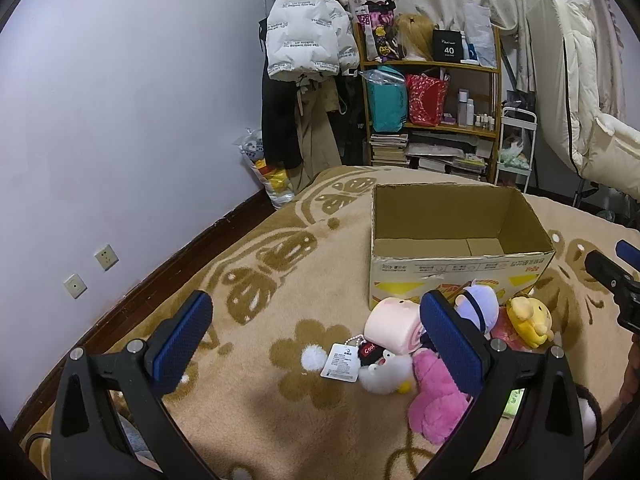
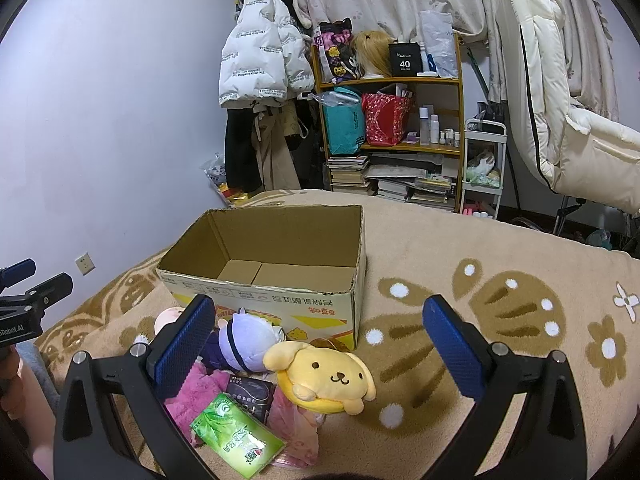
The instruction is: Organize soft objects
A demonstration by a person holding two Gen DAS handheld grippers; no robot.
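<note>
An open cardboard box (image 1: pixel 460 272) (image 2: pixel 276 300) stands empty on the beige blanket. In front of it lies a heap of soft toys: a pale pink roll plush (image 1: pixel 394 326), a white plush with a paper tag (image 1: pixel 384 372), a magenta plush (image 1: pixel 434 396) (image 2: pixel 196 394), a lilac doll (image 1: pixel 478 306) (image 2: pixel 244 342) and a yellow dog plush (image 1: pixel 530 318) (image 2: pixel 324 378). My left gripper (image 1: pixel 316 344) hangs open, left of and above the heap. My right gripper (image 2: pixel 320 354) is open over the yellow dog plush. Neither holds anything.
A green packet (image 2: pixel 238 440), a dark box (image 2: pixel 250 394) and a pink bag (image 2: pixel 296 428) lie among the toys. Behind the bed stand a cluttered wooden shelf (image 1: pixel 436 96) (image 2: pixel 396 120), hanging coats (image 1: pixel 304 40) and a folded white chair (image 2: pixel 560 120). The wall (image 1: pixel 120 120) runs along the left.
</note>
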